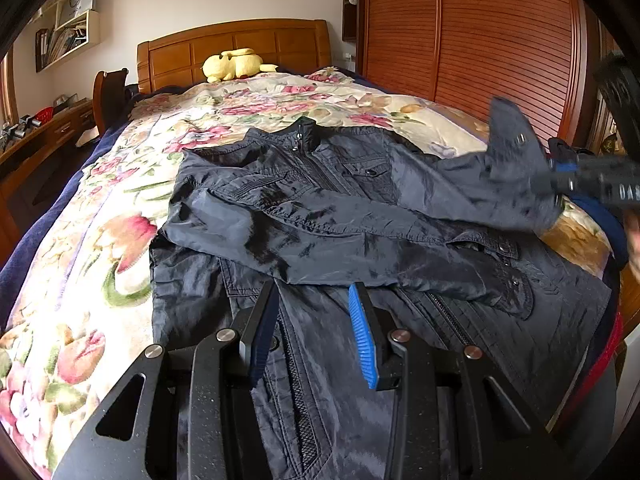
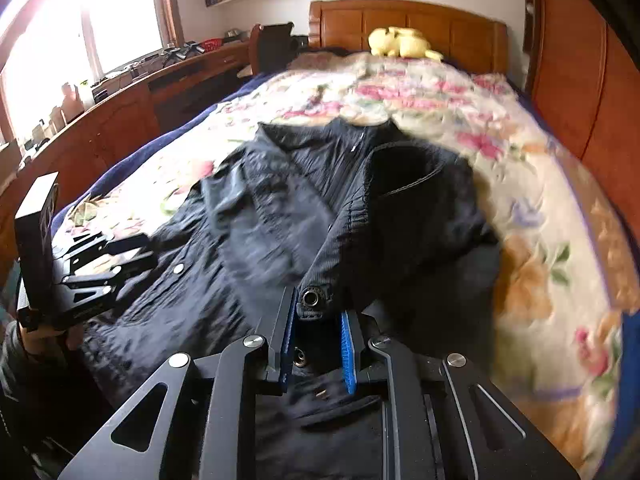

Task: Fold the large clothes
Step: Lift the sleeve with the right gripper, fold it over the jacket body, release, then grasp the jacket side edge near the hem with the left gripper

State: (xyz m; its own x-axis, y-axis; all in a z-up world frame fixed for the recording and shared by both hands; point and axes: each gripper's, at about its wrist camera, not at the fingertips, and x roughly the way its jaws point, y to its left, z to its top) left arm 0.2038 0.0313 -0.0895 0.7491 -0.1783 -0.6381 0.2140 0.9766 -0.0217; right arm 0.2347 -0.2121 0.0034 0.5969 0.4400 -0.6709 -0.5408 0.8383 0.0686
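The dark jacket (image 1: 340, 216) lies spread on the floral bedspread (image 1: 80, 280). My right gripper (image 2: 316, 320) pinches the snap cuff (image 2: 314, 300) to carry that sleeve across; my left gripper (image 1: 314, 312) hangs wide over the hem, holding nothing

Our left wrist view looks along its own fingers from the foot of the bed, low and close over the dark navy nylon zip jacket (image 1: 328, 216), facing the carved orange-brown wooden headboard (image 1: 234, 50) and the slatted reddish wooden wardrobe (image 1: 472, 36) on its right. Our right wrist view sits just as low and close over the same jacket (image 2: 320, 208), angled a little leftward, so we take in the bright window (image 2: 60, 36) and the long wooden desk (image 2: 132, 96). Both views share the jacket, the floral cream quilt (image 1: 280, 100), the headboard and the yellow plush toy (image 1: 236, 65).
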